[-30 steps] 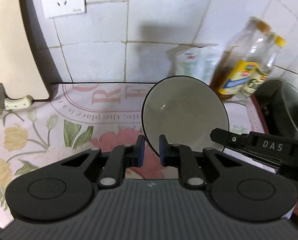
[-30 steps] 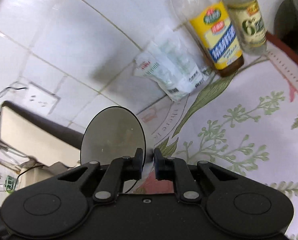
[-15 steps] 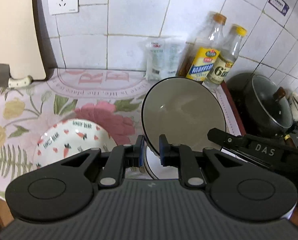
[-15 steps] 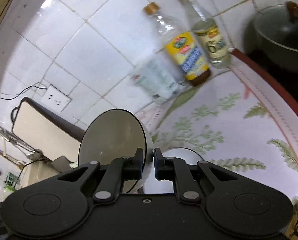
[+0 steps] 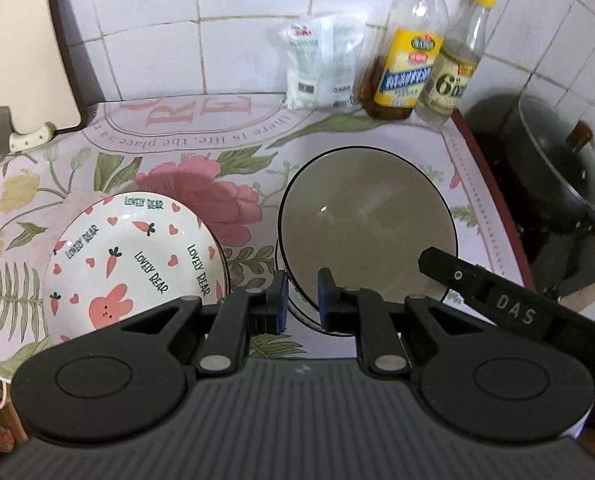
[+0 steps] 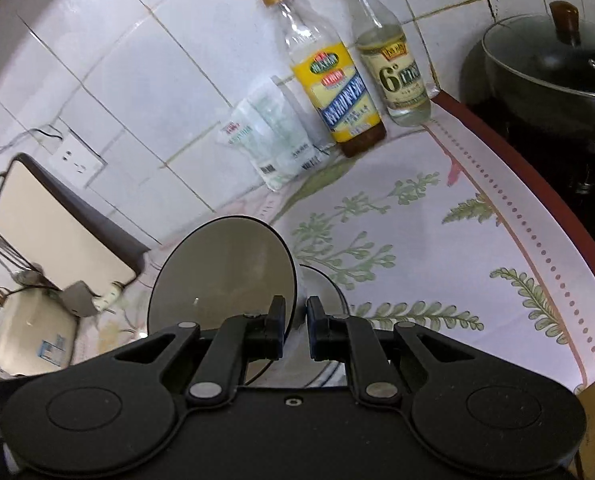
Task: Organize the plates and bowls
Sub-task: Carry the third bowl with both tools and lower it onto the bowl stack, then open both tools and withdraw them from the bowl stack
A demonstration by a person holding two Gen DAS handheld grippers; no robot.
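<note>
A grey bowl point(image 5: 367, 224) with a thin black rim is held tilted over the flowered cloth point(image 5: 217, 148). My left gripper point(image 5: 301, 300) is shut on its near rim. The right gripper's finger point(image 5: 477, 280) reaches the same bowl's right rim. In the right wrist view my right gripper point(image 6: 296, 316) is shut on the grey bowl point(image 6: 221, 272) at its edge. Just under it sits a second white bowl point(image 6: 325, 292), mostly hidden. A white plate point(image 5: 137, 256) with carrots and hearts lies to the left of the bowls.
Two bottles point(image 5: 409, 52) point(image 5: 453, 68) and a white bag point(image 5: 321, 64) stand against the tiled wall. A dark lidded pot point(image 5: 553, 172) sits on the right past the cloth's red edge. A cutting board point(image 5: 21, 40) leans at the back left.
Both grippers have carried the grey bowl back from the wall toward the front and slightly lower. The patterned plate and the second bowl have come into view.
</note>
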